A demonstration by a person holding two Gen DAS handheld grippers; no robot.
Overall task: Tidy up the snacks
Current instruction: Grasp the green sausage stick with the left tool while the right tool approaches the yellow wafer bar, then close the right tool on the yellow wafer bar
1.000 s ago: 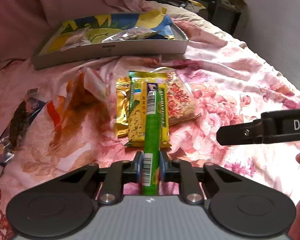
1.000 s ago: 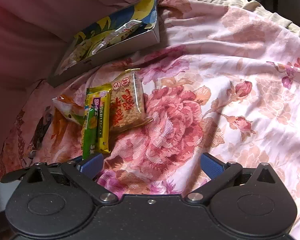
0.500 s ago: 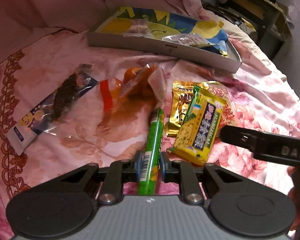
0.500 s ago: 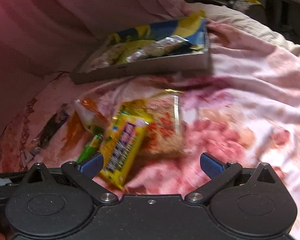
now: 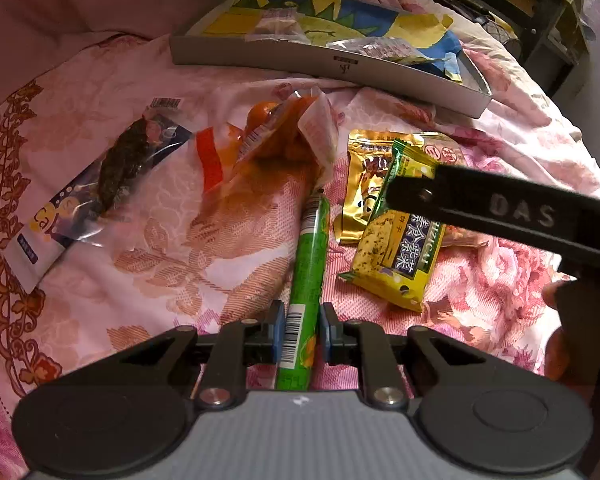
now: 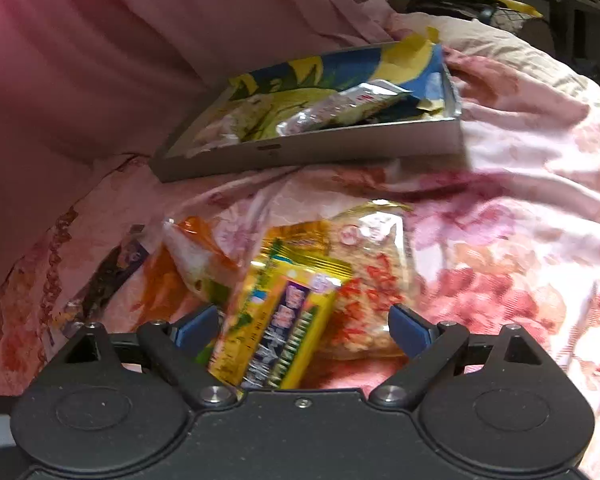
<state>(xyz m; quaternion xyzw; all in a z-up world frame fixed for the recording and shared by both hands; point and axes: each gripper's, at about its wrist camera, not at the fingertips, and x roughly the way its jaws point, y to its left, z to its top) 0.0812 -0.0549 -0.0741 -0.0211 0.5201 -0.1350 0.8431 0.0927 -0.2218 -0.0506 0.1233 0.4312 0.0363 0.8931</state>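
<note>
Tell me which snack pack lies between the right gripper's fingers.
The yellow pack, with its purple label and green top edge. It lies between the right gripper's open jaws, on top of the gold pack; the green stick is in the left gripper.

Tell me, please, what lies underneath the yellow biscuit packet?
The yellow biscuit packet overlaps a gold foil packet and a clear rice-cracker packet. Whatever else lies beneath is covered.
</note>
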